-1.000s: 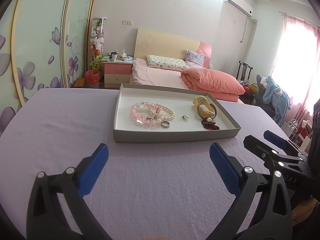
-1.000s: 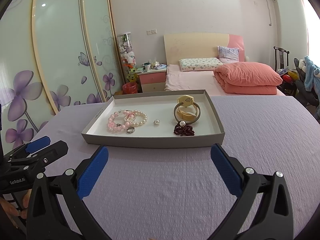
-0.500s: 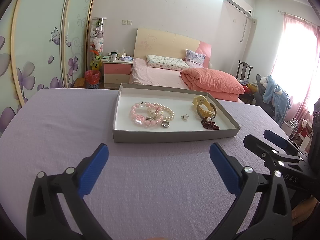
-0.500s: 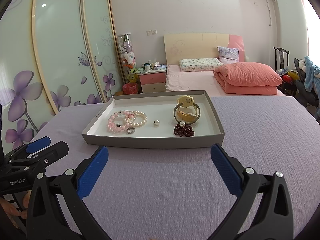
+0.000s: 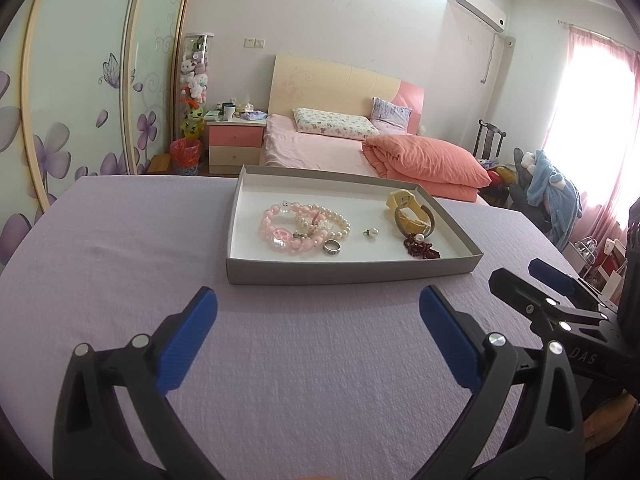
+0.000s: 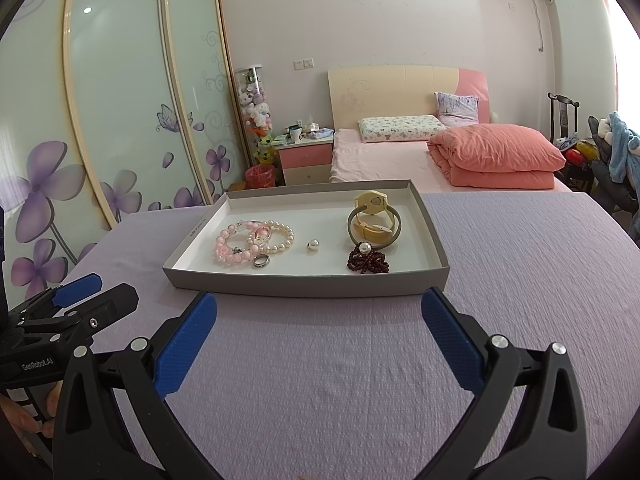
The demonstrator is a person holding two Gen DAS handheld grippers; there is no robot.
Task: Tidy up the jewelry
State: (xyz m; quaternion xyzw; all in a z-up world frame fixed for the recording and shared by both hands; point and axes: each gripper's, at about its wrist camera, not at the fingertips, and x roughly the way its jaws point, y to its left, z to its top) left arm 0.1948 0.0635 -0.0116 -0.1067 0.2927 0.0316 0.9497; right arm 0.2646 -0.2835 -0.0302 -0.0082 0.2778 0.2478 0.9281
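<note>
A shallow grey tray (image 5: 352, 271) (image 6: 308, 285) with a white floor lies on the lilac tablecloth. In it are a pink bead bracelet (image 5: 280, 232) (image 6: 230, 246), a pearl bracelet (image 5: 334, 222) (image 6: 276, 236), a silver ring (image 5: 332, 247) (image 6: 261, 261), a pearl stud (image 5: 372, 233) (image 6: 313, 245), a yellow watch (image 5: 412, 216) (image 6: 374, 216) and dark red beads (image 5: 422, 249) (image 6: 368, 262). My left gripper (image 5: 318, 308) is open, short of the tray's near wall. My right gripper (image 6: 319, 310) is open too, just before that wall. Both hold nothing.
Lilac cloth (image 5: 120, 248) covers the table to the left and right of the tray. Beyond the table are a bed with an orange quilt (image 5: 424, 160), a pink nightstand (image 5: 236, 140) and wardrobe doors with flower prints (image 6: 120, 120). A hand grips the left tool's handle (image 6: 24, 420).
In the right wrist view the tray sits a little closer to the fingertips than a second ago. The left wrist view is almost unchanged. Both grippers stay open.
</note>
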